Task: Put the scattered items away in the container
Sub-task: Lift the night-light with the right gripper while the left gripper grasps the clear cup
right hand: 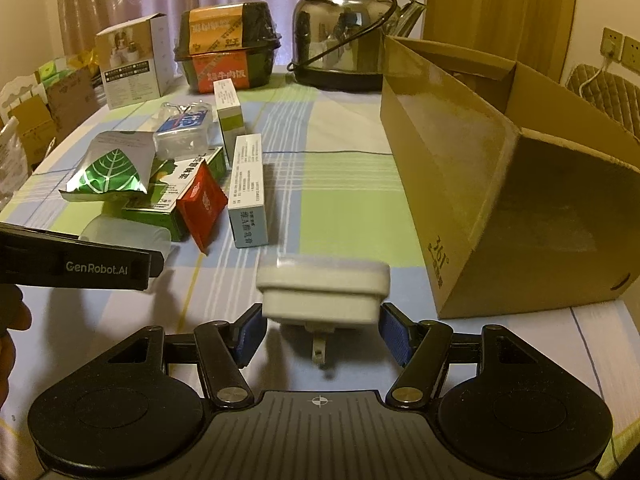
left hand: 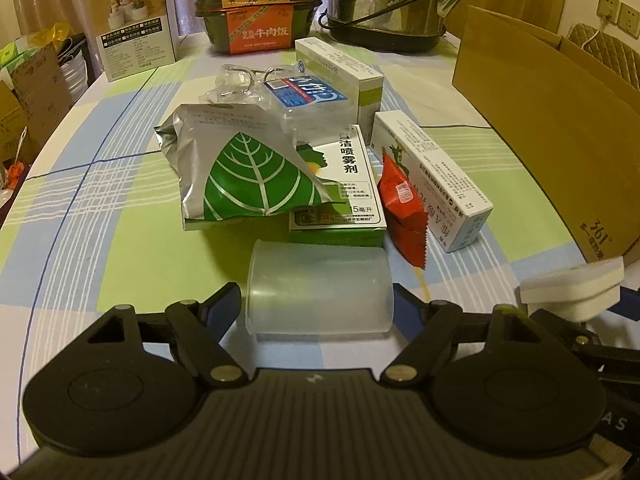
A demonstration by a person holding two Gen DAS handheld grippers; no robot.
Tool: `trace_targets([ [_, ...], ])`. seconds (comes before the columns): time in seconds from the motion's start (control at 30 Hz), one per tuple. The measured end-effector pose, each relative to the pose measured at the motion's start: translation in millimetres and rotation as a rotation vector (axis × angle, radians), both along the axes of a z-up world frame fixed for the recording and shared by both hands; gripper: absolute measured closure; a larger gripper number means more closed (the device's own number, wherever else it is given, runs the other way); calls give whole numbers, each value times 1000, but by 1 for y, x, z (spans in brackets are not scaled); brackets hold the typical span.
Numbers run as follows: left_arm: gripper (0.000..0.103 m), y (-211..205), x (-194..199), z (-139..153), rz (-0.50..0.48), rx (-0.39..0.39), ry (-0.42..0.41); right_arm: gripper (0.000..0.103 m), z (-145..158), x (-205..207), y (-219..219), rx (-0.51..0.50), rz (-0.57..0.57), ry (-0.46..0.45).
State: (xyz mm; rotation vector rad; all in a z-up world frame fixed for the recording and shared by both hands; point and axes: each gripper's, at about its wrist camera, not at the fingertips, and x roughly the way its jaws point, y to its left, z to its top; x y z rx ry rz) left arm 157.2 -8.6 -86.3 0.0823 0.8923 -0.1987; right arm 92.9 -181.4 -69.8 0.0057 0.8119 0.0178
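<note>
With the right hand-held gripper pinching the white plug adapter and the left hand-held gripper clamping the translucent plastic cup above the table, I judge the next move is carrying both into the cardboard box.

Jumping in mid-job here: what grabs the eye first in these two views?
Each gripper has something between its fingers: the left gripper around a translucent plastic cup lying on its side, the right gripper around a white plug adapter. Behind them, a heap of medicine boxes and a leaf-printed foil pouch sits mid-table, and the open cardboard box waits to the right.
</note>
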Motion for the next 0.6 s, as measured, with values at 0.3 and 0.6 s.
trace_targets([
  [0.3,23,2,1,1,10,-7,-4,0,2,2,5,-18,3,-52],
  [0.6,34,0,1,-1,9,-10,4,0,1,4,1,-15,-21,-42],
])
